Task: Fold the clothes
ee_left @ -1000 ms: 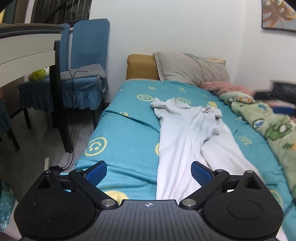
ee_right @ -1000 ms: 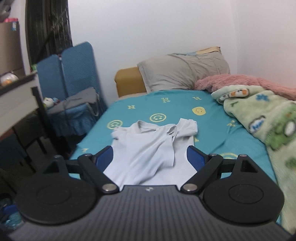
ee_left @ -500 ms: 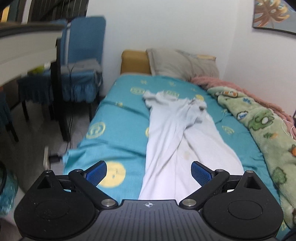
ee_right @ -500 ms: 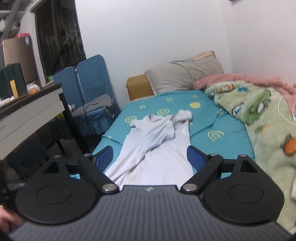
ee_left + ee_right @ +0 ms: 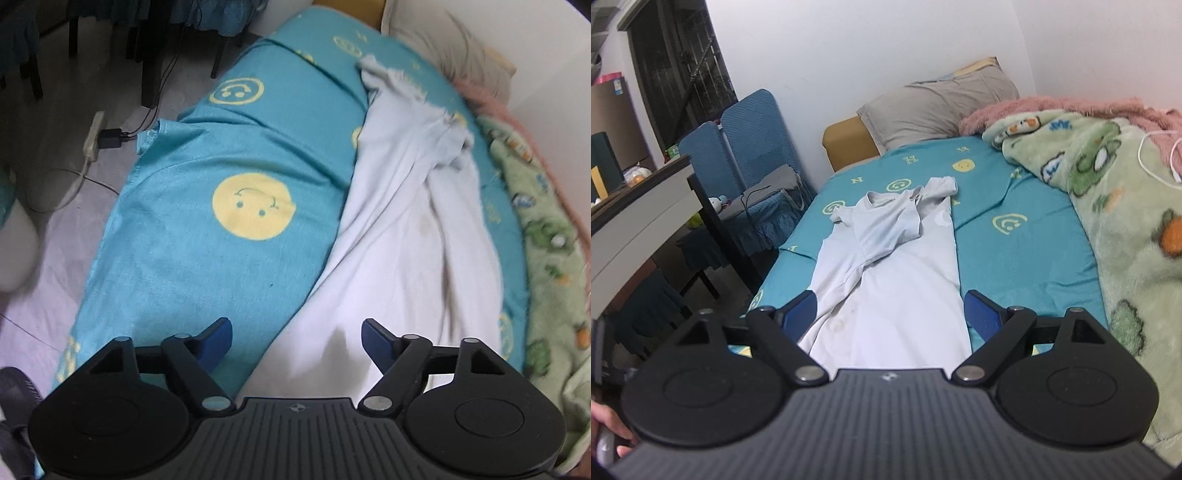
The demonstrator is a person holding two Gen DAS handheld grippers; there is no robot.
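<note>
white shirt (image 5: 886, 280) flat on bed; left tongs (image 5: 296, 338) tilted down over hem, right tongs (image 5: 890, 314) level, both spread, gripping nothing.

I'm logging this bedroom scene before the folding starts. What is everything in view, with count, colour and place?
T-shirt: one, white, lengthwise on the bed, one side folded over.
Bedsheet: one, teal with yellow smileys, covering the bed.
Pillow: one, grey, at the head.
Blanket: one, green cartoon print, right side.
Fluffy throw: one, pink, behind the blanket.
Chairs: two, blue, left of the bed.
Desk: one, white and dark, far left.
Power strip: one, white, on the floor.
Left gripper: black, blue pads, open.
Right gripper: same, open.
</note>
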